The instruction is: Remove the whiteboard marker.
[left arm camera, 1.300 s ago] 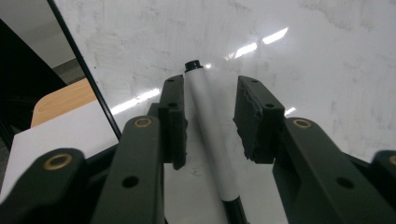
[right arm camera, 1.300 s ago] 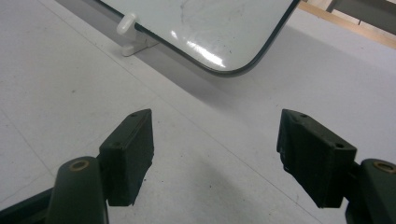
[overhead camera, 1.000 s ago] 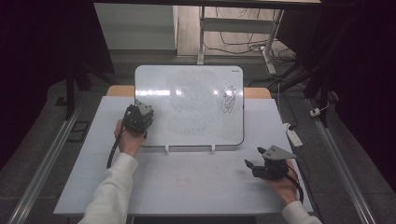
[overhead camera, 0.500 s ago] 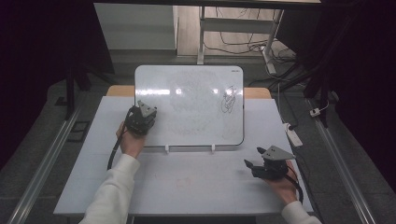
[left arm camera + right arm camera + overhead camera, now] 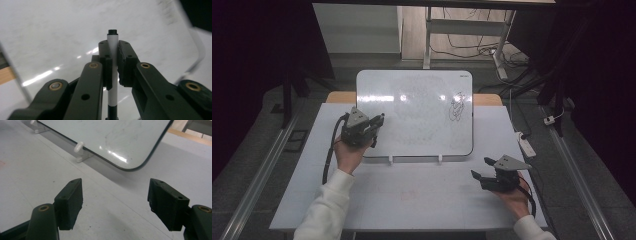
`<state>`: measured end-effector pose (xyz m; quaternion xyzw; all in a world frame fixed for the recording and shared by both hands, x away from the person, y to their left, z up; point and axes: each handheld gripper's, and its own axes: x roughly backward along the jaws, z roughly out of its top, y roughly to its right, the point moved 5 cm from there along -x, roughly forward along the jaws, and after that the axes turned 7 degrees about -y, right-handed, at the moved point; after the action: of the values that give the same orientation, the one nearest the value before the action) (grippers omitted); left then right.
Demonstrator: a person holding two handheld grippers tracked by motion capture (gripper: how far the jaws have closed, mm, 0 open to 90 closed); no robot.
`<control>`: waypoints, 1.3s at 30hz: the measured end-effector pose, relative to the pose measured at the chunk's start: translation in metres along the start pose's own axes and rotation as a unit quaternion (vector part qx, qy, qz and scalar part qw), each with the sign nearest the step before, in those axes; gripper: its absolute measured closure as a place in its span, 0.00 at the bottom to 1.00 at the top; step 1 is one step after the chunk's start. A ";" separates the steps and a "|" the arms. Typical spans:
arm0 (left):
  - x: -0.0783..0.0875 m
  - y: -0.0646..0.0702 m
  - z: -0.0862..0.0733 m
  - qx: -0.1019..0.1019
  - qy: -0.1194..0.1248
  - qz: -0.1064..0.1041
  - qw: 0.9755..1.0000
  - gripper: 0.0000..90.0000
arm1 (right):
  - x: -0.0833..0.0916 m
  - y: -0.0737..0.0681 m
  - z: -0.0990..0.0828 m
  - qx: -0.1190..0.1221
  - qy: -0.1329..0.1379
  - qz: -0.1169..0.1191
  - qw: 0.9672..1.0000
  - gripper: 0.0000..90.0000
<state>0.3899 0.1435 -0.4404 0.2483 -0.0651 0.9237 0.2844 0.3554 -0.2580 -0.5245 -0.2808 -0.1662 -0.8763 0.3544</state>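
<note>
High view: wide pale table (image 5: 412, 200), carrying a whiteboard (image 5: 417, 100) propped on two small white feet (image 5: 390, 160) along its lower edge. Dark scribble (image 5: 455, 107) on the right part of the board. Beyond the table, a dark floor with cables and a metal frame. To the right of the table, a white power strip (image 5: 526, 145) on the floor.

Left gripper (image 5: 371, 128) raised before the left edge of the board, clenched on a marker (image 5: 379, 120) with its tip toward the board surface. Cannot tell from above whether the tip touches. Right gripper (image 5: 479, 170) low over the table near the front right corner, well apart from the board and from the marker, jaws released and holding nothing.

Left gripper view: marker (image 5: 113, 57) upright between the two pads, white barrel with a black end (image 5: 112, 31) standing out past the jaws, board surface behind it blurred. Grip itself plain here, hardly readable from above.

Right gripper view: jaws wide apart over bare table, rounded lower corner of the board (image 5: 135, 167) and one white foot (image 5: 79, 151) ahead.
</note>
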 end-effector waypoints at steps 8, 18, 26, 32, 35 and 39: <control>-0.007 0.035 0.006 -0.002 0.011 -0.088 0.996 0.91 | -0.001 -0.016 0.017 -0.015 0.013 0.043 0.999 0.32; -0.027 0.084 0.003 -0.047 -0.004 -0.128 0.991 0.91 | -0.018 -0.052 0.048 0.008 0.012 0.103 0.995 0.33; -0.038 0.115 0.003 -0.070 -0.001 -0.150 0.986 0.91 | -0.033 -0.071 0.064 -0.002 0.001 0.139 0.990 0.35; -0.043 0.128 0.001 -0.087 -0.004 -0.155 0.984 0.91 | -0.044 -0.083 0.076 -0.010 -0.003 0.155 0.988 0.39; -0.046 0.135 -0.001 -0.095 -0.008 -0.157 0.983 0.91 | -0.049 -0.087 0.080 -0.012 -0.007 0.159 0.987 0.41; -0.049 0.142 -0.003 -0.102 -0.010 -0.159 0.982 0.91 | -0.053 -0.093 0.083 -0.015 -0.013 0.167 0.986 0.44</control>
<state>0.3451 0.0023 -0.4642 0.2340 -0.1218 0.8528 0.4507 0.3509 -0.1248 -0.4999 -0.3209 -0.1085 -0.8037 0.4891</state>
